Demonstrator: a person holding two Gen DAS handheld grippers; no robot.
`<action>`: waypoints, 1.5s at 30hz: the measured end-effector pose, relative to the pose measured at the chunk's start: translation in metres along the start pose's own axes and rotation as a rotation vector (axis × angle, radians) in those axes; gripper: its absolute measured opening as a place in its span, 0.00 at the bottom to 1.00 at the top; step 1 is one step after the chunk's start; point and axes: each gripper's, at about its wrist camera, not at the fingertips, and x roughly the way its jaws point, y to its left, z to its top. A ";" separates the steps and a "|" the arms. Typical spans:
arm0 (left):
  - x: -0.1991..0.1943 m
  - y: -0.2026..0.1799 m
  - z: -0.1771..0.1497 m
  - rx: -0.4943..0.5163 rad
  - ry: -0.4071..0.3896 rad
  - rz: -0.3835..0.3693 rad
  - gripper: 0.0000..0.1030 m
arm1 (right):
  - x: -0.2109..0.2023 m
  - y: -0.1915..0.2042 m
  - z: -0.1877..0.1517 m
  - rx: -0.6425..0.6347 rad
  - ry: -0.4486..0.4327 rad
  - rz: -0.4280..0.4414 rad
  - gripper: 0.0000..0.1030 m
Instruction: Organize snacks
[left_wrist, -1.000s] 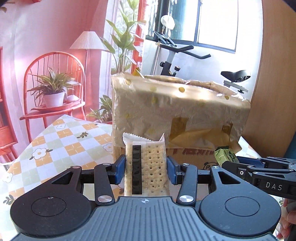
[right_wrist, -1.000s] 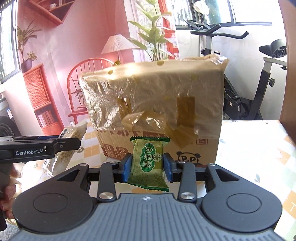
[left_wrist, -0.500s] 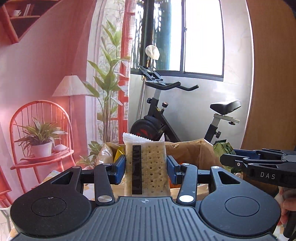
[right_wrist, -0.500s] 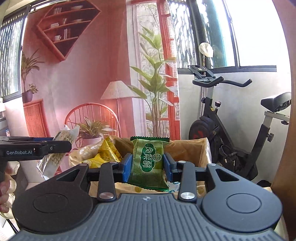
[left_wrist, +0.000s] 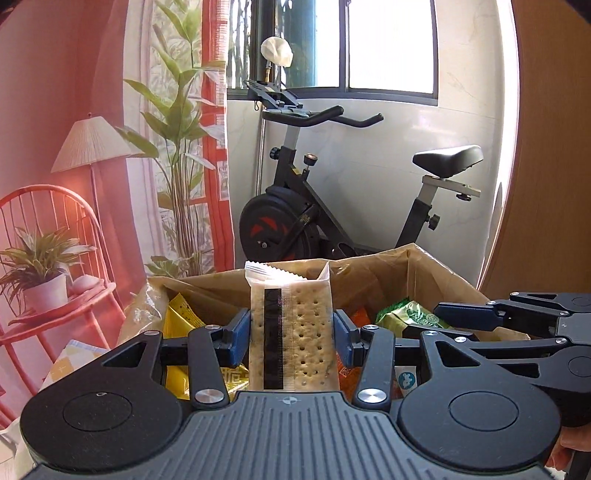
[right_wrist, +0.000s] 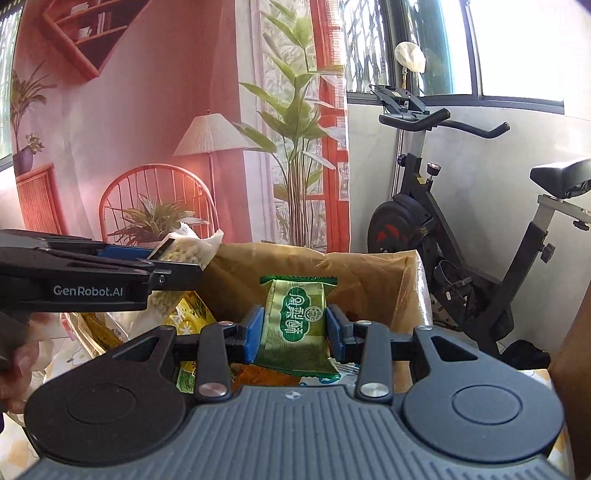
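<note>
Left wrist: clear-wrapped, dotted cracker packet (left_wrist: 293, 332) stands upright.

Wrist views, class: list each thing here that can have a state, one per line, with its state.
Left gripper: shut on cracker packet.
Cracker packet: held upright over the box.
Right gripper: shut on green snack packet.
Green snack packet: held upright over the box.
Cardboard box: open-topped, snacks inside.

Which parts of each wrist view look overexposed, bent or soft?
Left wrist view: window blown white, wooden edge curved by fisheye. Right wrist view: window glares white, left tool and nearest casing slightly soft.
</note>
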 end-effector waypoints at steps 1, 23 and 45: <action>0.000 0.003 0.000 -0.008 0.013 0.004 0.48 | 0.000 0.000 -0.001 0.008 0.004 -0.005 0.38; -0.143 0.007 0.006 -0.024 -0.146 0.071 0.90 | -0.114 0.034 0.027 0.088 -0.096 -0.120 0.99; -0.228 -0.009 -0.010 -0.010 -0.187 0.183 0.91 | -0.183 0.076 0.017 0.092 -0.150 -0.153 1.00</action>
